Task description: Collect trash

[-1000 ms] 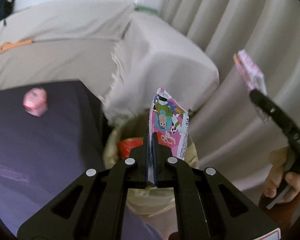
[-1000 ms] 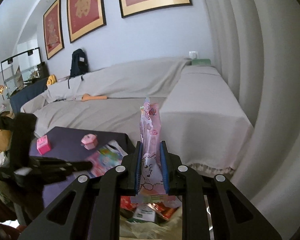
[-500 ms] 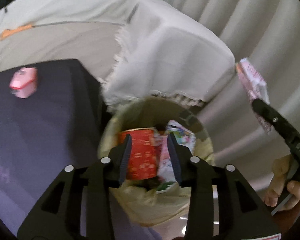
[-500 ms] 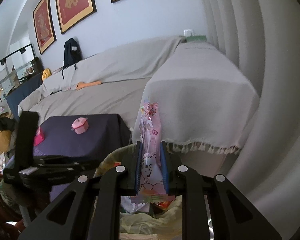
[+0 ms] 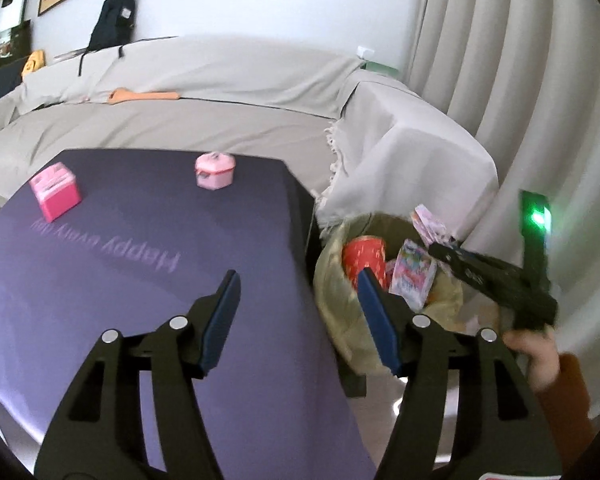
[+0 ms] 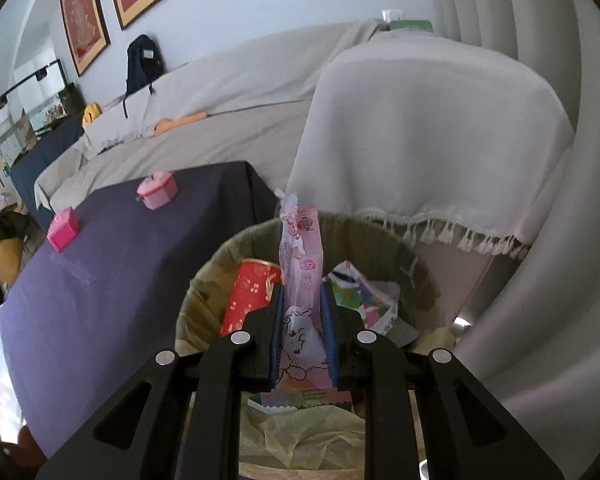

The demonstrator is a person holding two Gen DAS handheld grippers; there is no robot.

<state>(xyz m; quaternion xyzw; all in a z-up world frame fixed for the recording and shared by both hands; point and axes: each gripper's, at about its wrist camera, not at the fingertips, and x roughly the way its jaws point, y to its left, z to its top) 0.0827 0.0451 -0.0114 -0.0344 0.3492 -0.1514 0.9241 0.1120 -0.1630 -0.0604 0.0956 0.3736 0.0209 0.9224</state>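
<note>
A lined trash bin stands on the floor beside the purple table. It holds a red carton and a colourful wrapper. My right gripper hangs just over the bin's mouth. Its jaws are opening, but the pads still press on an upright pink wrapper. In the left wrist view the bin sits to the right, with the colourful wrapper inside and the right gripper over it. My left gripper is over the table's right edge, its jaws opening with nothing between them.
Two small pink toy boxes stand at the table's far side. Behind the table is a sofa under a grey cloth, its draped arm next to the bin. Pale curtains hang at the right.
The left gripper let the colourful wrapper fall into the bin, opened wide and swung left over the table. The right gripper came down over the bin with the pink wrapper.
</note>
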